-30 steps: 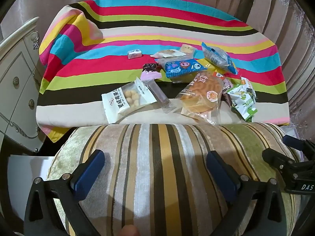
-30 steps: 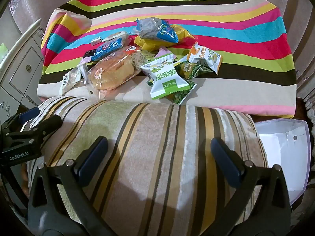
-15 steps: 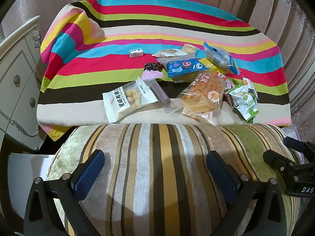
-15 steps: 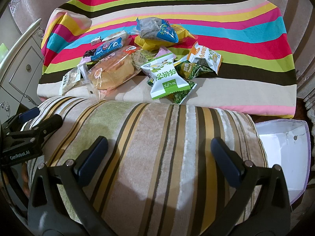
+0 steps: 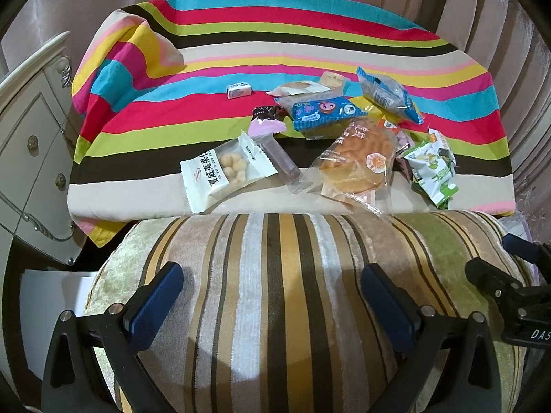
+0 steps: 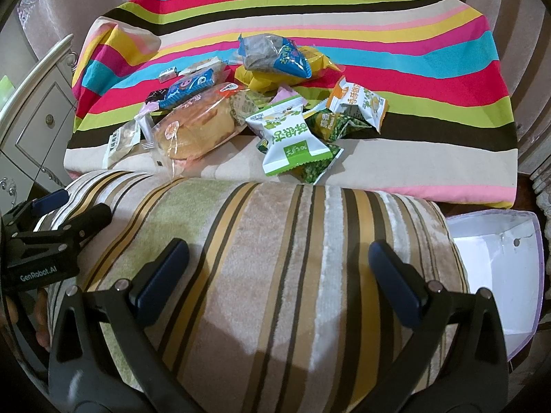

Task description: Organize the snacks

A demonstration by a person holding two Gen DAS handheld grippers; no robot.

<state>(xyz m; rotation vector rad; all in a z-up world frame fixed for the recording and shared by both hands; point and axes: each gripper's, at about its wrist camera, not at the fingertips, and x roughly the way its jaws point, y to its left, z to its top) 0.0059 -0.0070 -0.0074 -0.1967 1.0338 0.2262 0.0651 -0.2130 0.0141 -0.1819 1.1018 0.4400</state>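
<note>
Both tongs wide open, empty, over the striped cushion; snacks not yet touched.

My left gripper [image 5: 272, 289] and right gripper [image 6: 279, 265] hover over the cushion [image 5: 275, 275], holding nothing. Snack pile lies ahead on the striped cloth [image 5: 172, 130], well apart from both: nut packet [image 5: 227, 175] and bread bag [image 5: 358, 161] nearest, green-white packet [image 6: 289, 137] ahead of my right. Risk, I judge: slick overlapping wrappers, a grab could drag neighbours off the near edge.

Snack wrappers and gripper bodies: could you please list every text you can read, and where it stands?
"GenRobot.AI": left gripper body, seen from the right wrist.
"DAS": cut off at the frame edge, on the right gripper body.
"夏威夷果": white nut packet.
Other wrappers, such as the blue packet, carry print too blurred to read.
</note>
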